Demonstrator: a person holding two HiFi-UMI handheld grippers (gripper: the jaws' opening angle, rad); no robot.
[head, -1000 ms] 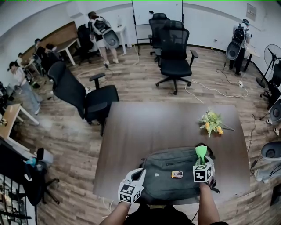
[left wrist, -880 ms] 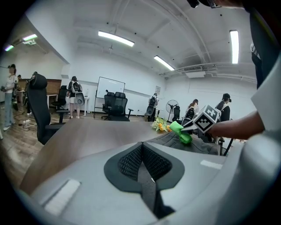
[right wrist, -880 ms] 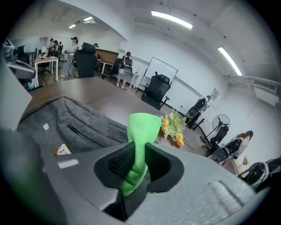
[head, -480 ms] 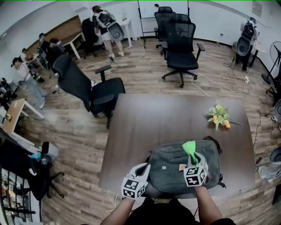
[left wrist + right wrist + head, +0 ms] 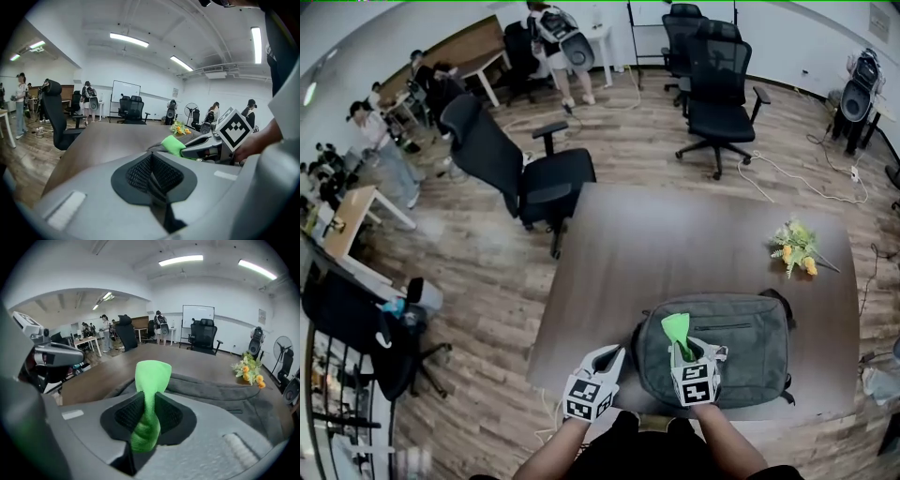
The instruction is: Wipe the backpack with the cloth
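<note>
A grey backpack (image 5: 731,342) lies flat on the near part of the brown table (image 5: 675,244). My right gripper (image 5: 682,349) is over the bag's left part, shut on a bright green cloth (image 5: 676,328) that sticks out ahead of the jaws. The right gripper view shows the cloth (image 5: 152,373) pinched between the pads above the grey bag (image 5: 225,392). My left gripper (image 5: 613,357) is at the bag's near left corner, just off its edge. Its jaws (image 5: 152,174) meet with nothing between them. The cloth (image 5: 174,144) shows to its right.
A bunch of yellow flowers (image 5: 797,248) lies on the table's far right. A black office chair (image 5: 520,173) stands at the table's far left corner, another (image 5: 719,80) further back. Several people stand or sit along the room's far and left sides.
My right gripper has carried the cloth leftward across the backpack, from its right part to its left part. The left gripper has stayed by the bag's near left corner.
</note>
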